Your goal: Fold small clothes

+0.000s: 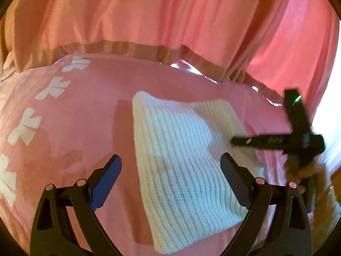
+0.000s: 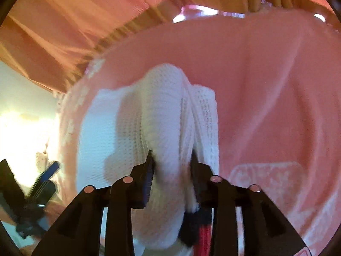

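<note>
1. Left wrist view: the left gripper (image 1: 170, 166) hangs with its jaws spread wide and nothing between them, one blue pad at 8 o'clock and one dark pad at 4 o'clock of the frame.
2. A white knit cloth (image 1: 183, 149), ribbed and folded into a rough rectangle, lies flat on the pink sheet (image 1: 85, 111), running from the centre of the frame down toward 6 o'clock; the dark pad overlaps its right edge.
3. White leaf-like marks (image 1: 54, 88) line the sheet at 9 to 10 o'clock.
4. At 3 o'clock the right gripper (image 1: 236, 140), blurred, has its tip at the cloth's right edge, with a hand (image 1: 309, 175) below it.
5. A pink curtain (image 1: 149, 15) hangs across the top, 11 to 1 o'clock.
6. Right wrist view: the right gripper (image 2: 171, 164) is closed tight on a raised fold of the cloth (image 2: 166, 111), which bulges up between the two pads at the centre and toward 6 o'clock.
7. The rest of the cloth spreads flat toward 9 o'clock on the sheet (image 2: 266, 89).
8. At 8 o'clock the left gripper (image 2: 45, 176) appears blurred, beside the cloth's left edge; from here I cannot tell how far it gapes.
9. The curtain (image 2: 64, 21) fills 10 to 12 o'clock.
</note>
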Tool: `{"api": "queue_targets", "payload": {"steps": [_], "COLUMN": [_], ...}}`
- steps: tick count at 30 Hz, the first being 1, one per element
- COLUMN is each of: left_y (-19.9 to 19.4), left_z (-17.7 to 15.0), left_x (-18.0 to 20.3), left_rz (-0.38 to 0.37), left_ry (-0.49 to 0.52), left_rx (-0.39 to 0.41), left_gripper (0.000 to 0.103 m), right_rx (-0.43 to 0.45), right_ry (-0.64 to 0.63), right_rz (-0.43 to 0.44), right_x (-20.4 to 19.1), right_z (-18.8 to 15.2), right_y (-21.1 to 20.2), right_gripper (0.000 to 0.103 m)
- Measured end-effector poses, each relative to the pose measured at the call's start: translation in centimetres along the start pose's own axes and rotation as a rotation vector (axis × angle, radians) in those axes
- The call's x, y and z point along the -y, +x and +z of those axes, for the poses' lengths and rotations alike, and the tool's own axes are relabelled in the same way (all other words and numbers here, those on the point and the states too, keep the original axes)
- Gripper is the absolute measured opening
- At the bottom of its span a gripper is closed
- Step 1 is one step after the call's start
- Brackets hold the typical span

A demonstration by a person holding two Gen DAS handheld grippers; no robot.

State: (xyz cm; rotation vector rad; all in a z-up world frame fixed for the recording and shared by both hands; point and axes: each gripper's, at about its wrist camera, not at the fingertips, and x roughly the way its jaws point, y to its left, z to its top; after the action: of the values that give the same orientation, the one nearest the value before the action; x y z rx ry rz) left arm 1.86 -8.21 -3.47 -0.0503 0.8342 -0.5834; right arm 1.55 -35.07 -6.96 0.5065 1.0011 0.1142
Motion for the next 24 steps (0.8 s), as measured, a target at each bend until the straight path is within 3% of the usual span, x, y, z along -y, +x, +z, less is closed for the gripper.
{"api": "queue_targets", "payload": {"steps": [2, 7, 10, 12, 14, 15, 16, 17, 20, 22, 24], "left_y": [-0.1, -2.2, -2.8, -2.4, -1.2, -0.6, 0.4, 1.0, 1.1, 1.0, 1.4], "left_z": [-0.6, -3.6, -6.1, -7.5, -8.6, -8.7, -8.8, -8.9, -8.4, -8.3, -8.5], "left_x": [0.6, 2.0, 2.2, 2.4, 2.6, 2.7, 2.8, 2.7, 1.3, 0.7, 0.4], "left_rz": [-0.008, -0.052, -0.073, -0.063, -0.024, -0.003, 0.016, 0.041, 0.048, 0.052, 0.060], "left_ry": [0.028, 0.124, 0.144, 0.157, 0.192, 0.212, 0.246, 0.264, 0.215, 0.204, 0.207], "left_rx": [-0.008, -0.023, -0.044, -0.074, -0.109, -0.123, -0.152, -0.176, -0.191, -0.206, -0.232], "left_gripper": [0.091, 0.091, 0.092, 0.092, 0.090, 0.083, 0.054, 0.039, 0.031, 0.031, 0.031], "right_rx": [0.023, 0.056, 0.019, -0.002, -0.009, -0.011, 0.001, 0.032, 0.127, 0.090, -0.008], "right_ry": [-0.018, -0.036, -0.039, -0.047, -0.057, -0.040, -0.018, 0.003, 0.015, 0.041, 0.040], "right_rz": [0.015, 0.091, 0.140, 0.128, 0.080, 0.065, 0.067, 0.077, 0.068, 0.020, -0.115], "right_x": [0.0, -0.8, -1.9, -2.7, -2.6, -2.3, -1.9, -1.6, -1.0, 0.1, 1.4], "right_z": [-1.3, -6.4, -8.8, -9.9, -10.3, -10.3, -10.4, -10.4, -11.5, -12.3, -13.2], "right_y": [-2.1, -5.4, -4.7, -3.4, -2.4, -2.2, -2.4, -3.2, -6.8, -5.6, -2.1], "right_gripper": [0.035, 0.049, 0.051, 0.051, 0.022, 0.008, 0.008, 0.008, 0.007, 0.007, 0.008]}}
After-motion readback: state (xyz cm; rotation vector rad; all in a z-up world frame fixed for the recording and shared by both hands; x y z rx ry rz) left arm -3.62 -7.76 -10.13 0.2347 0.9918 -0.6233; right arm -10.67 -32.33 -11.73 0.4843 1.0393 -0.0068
